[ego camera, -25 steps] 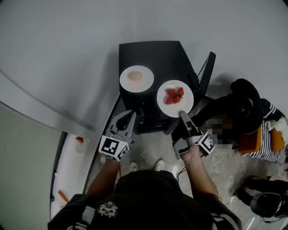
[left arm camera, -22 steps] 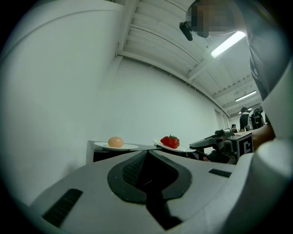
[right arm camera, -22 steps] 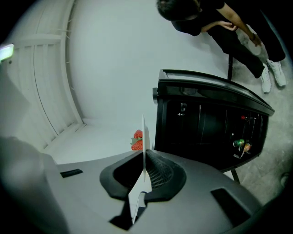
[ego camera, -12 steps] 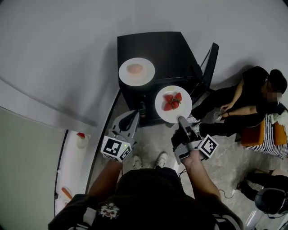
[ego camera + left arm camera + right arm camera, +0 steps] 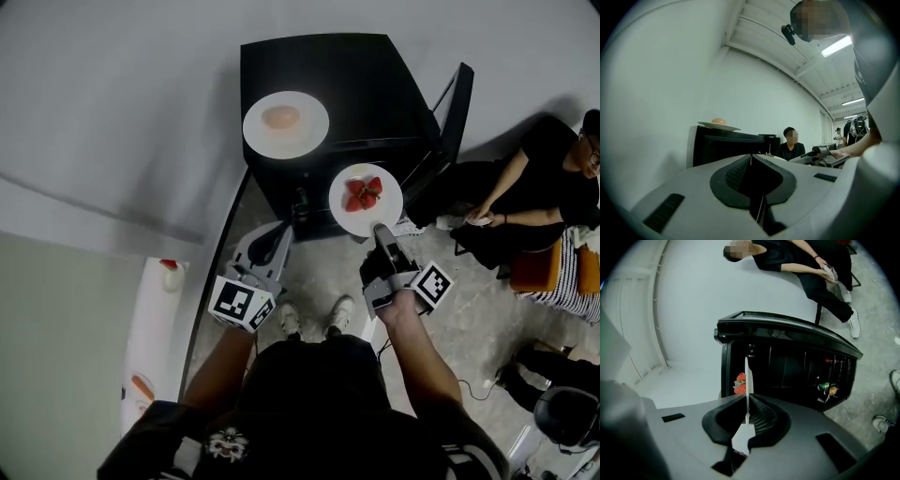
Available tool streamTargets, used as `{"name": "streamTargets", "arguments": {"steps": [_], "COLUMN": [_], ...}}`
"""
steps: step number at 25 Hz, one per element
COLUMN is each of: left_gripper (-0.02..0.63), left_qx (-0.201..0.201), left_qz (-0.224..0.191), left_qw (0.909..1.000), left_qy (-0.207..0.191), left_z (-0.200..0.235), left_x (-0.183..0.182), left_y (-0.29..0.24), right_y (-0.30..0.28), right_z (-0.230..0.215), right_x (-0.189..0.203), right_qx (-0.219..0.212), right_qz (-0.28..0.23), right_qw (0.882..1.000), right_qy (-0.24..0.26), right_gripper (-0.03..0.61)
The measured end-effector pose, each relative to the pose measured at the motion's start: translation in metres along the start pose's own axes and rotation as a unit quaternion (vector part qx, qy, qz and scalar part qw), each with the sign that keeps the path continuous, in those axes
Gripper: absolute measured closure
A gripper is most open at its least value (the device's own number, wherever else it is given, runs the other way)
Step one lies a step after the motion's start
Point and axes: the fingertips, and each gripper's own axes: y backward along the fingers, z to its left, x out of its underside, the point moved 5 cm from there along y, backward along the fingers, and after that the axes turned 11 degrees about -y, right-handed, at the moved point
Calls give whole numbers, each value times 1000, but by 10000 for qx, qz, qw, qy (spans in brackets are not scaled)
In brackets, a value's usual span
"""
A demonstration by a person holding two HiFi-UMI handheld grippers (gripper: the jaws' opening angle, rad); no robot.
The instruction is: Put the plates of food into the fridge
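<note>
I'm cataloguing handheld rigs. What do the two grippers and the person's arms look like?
The left gripper and right gripper are grey, wedge-shaped, with dark ridged pads. Each carries a cube of black-and-white square markers. The person wears a short-sleeved black top.

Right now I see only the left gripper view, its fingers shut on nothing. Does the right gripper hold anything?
Observer: Yes. The right gripper is shut on the rim of a white plate carrying strawberries.
Operator: Is the fridge door open?
Observer: Yes, the door of the black fridge stands open, toward the right in the head view.
Operator: What is inside?
Observer: The right gripper view shows small cans in the door shelf; the main shelves are too dark to tell.
</note>
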Motion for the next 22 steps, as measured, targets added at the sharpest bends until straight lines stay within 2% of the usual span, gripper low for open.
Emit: {"name": "streamTargets", "arguments": {"steps": [8, 13, 15, 19, 22], "left_gripper": [591, 591, 591, 591, 591], "left_qx": [-17, -83, -103, -133, -231], "left_qz": [199, 321, 343, 417, 509], "left_qw": [9996, 9990, 9988, 9988, 9984], "left_qy": [214, -307, -348, -212, 114], "left_z": [0, 0, 2, 8, 16], "left_x": [14, 19, 22, 28, 34], "left_y": [4, 6, 7, 6, 5], "right_y": [-45, -66, -76, -102, -122], "right_z": [-25, -33, -35, -34, -32], "right_x": [-16, -24, -26, -33, -39], "right_qx": [149, 182, 176, 176, 180], "right_qz": [-198, -376, -496, -639, -613], "right_qw": [9996, 9989, 9984, 9977, 9979], "right_qy": [-100, -197, -185, -151, -118], "right_gripper": [543, 543, 543, 543, 545]}}
